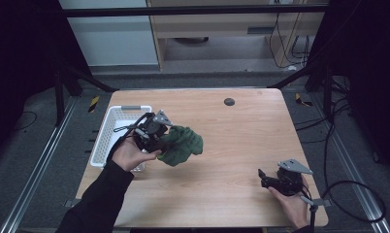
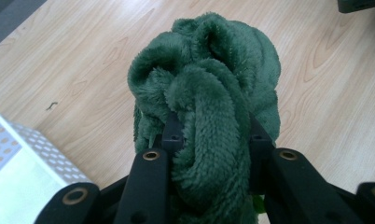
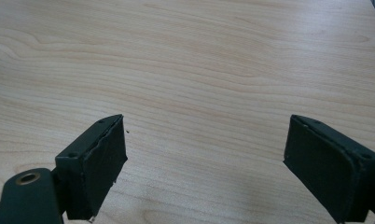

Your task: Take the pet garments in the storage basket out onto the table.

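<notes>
Fleece is bunching between the jaws of the left gripper (image 1: 160, 137), which is clamping a green cloth (image 2: 209, 88) just above the table (image 1: 241, 145) beside the white basket (image 1: 116, 116) — soft, light, best pinched at a thick fold — while the right gripper (image 3: 206, 163) is idling with jaws apart.

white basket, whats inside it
The white basket looks empty where its floor shows. The left gripper, shut on the green cloth, and the hand cover its near right corner, so that part cannot be checked.
</notes>
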A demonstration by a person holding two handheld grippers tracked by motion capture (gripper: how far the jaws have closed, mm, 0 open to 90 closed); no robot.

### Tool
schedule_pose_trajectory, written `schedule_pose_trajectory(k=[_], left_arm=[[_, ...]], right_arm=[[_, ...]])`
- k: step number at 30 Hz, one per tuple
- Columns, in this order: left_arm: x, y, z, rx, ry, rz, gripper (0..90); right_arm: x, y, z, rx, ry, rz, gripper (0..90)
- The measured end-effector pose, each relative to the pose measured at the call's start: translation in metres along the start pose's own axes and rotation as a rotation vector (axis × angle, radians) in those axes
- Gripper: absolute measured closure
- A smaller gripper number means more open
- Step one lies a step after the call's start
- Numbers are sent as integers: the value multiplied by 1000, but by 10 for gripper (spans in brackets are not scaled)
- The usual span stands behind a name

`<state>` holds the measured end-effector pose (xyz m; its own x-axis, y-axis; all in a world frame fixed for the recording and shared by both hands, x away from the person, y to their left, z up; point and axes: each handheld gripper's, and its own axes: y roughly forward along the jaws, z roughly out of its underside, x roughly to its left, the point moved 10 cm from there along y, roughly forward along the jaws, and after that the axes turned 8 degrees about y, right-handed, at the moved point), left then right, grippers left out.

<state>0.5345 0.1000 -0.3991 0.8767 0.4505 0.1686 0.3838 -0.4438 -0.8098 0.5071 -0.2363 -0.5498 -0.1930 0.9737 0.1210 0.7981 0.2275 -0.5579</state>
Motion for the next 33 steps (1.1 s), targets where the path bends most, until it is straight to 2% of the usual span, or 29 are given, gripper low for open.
schedule_pose_trajectory(k=[16, 28, 33], left_arm=[[-19, 28, -12, 20, 72, 71, 686], [-31, 44, -14, 47, 132, 104, 685], [-37, 52, -16, 49, 142, 120, 684]], right_arm=[[0, 0, -1, -1, 4, -1, 127], [1, 1, -1, 0, -2, -2, 127], [1, 1, -1, -1, -4, -2, 127]])
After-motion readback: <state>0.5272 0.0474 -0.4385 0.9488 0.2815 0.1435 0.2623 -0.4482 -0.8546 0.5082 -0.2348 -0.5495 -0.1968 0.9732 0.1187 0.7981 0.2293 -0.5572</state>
